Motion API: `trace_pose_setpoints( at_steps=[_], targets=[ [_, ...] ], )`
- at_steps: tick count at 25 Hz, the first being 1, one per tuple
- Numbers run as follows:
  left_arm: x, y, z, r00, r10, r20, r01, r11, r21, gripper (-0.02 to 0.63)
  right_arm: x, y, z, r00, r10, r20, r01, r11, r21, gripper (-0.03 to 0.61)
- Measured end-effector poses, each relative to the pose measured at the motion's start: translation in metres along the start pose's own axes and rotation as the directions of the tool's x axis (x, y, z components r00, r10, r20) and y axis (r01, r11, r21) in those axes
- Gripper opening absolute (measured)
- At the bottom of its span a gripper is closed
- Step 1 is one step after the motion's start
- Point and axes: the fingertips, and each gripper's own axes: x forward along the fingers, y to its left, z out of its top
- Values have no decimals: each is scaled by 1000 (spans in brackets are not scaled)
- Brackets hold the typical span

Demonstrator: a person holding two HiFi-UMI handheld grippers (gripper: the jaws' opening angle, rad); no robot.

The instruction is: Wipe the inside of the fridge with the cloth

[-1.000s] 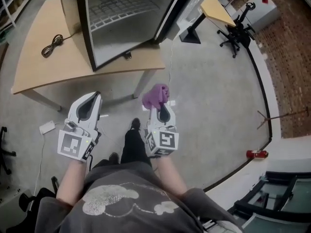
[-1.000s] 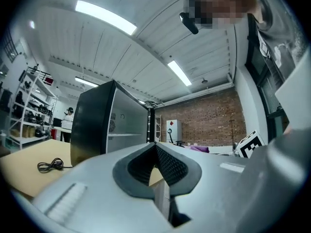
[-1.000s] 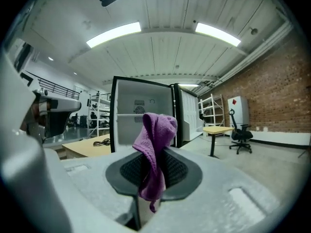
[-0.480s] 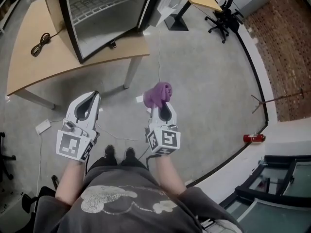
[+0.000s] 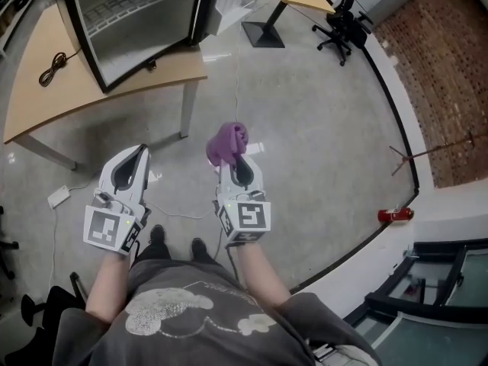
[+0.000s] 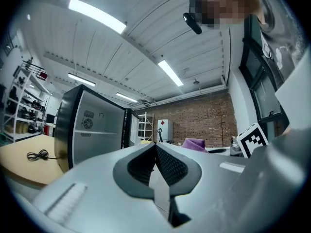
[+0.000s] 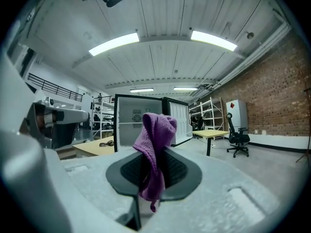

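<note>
Above the grey concrete floor point(image 5: 320, 128), you held both grippers in front of your body, side by side and apart. Your right gripper point(image 5: 231, 163) had its jaws closed on the purple cloth point(image 5: 227, 142), which stood bunched above the jaw tips and hung down between the pads. Your left gripper point(image 5: 139, 151) had its jaws brought together, with nothing between them. The fridge point(image 5: 76, 33) stood on a wooden table point(image 5: 46, 101) ahead of you and to your left, its door point(image 5: 200, 10) open and a wire shelf point(image 5: 122, 6) showing in the pale interior. The cloth was well apart from the fridge. A coiled black cable point(image 5: 52, 69) lay on the table beside the fridge, and a red cylinder point(image 5: 394, 215) lay on the floor to your right.
</note>
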Motion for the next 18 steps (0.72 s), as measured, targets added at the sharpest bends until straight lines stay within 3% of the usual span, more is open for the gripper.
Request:
trace_pose_setpoints(
  at_steps=[7,18],
  targets=[
    [-6,-44,2,1000,28,13,-28,999,17,15,-37,-18,8,999,37,25,-36,999,-24,37],
    [-40,-67,6,989,142,44,-143,989,24,8,-67,16,24,979,193,64,-187,978,-87,37]
  ],
)
